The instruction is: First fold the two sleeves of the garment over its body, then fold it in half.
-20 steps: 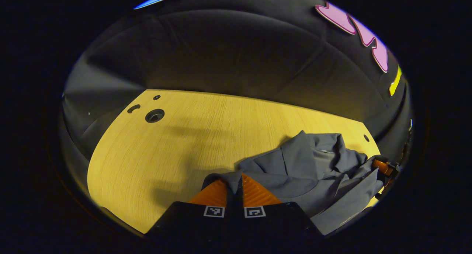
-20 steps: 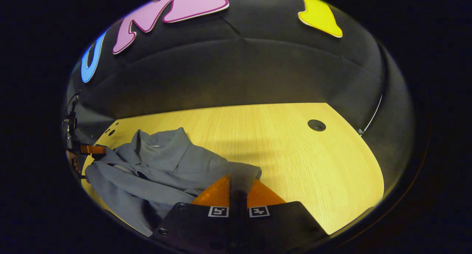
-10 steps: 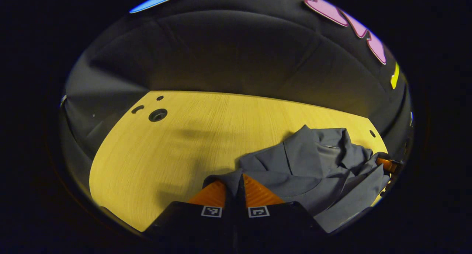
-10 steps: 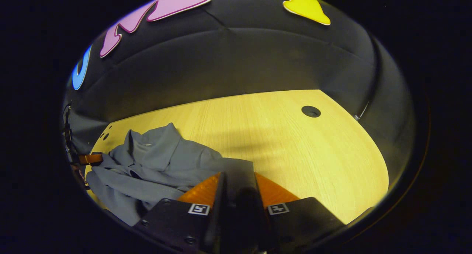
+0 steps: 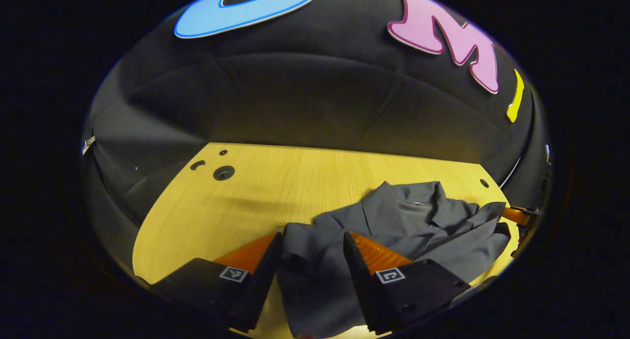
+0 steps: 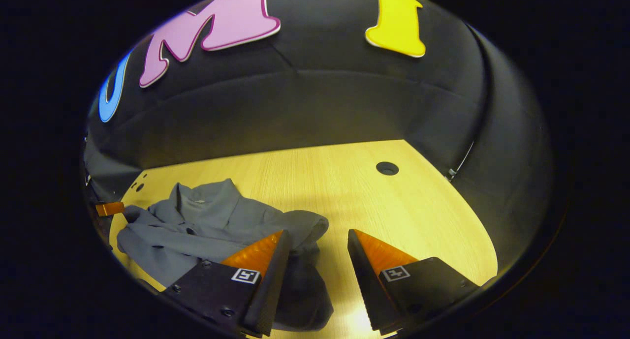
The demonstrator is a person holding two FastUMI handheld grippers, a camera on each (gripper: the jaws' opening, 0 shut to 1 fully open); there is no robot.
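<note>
A grey collared garment (image 5: 408,221) lies crumpled on the wooden table (image 5: 256,196), its collar toward the far wall. My left gripper (image 5: 312,235) stands open, with a loose flap of the cloth lying between its fingers and not pressed by them. In the right gripper view the garment (image 6: 206,221) is bunched at the left. My right gripper (image 6: 315,233) is open too, and a fold of cloth rests by its left finger (image 6: 268,253). Each gripper also appears small at the edge of the other's view: the right gripper (image 5: 517,216) and the left gripper (image 6: 110,208).
The table has a round cable hole (image 5: 224,172) with smaller holes beside it at one far corner, and another hole (image 6: 387,168) at the other. Bare tabletop (image 6: 418,216) stretches right of the garment. The black booth wall closes off the back and sides.
Both grippers have gone from shut on the cloth to open and let the garment go. The cloth has slumped onto the table, and both views have tilted up slightly.
</note>
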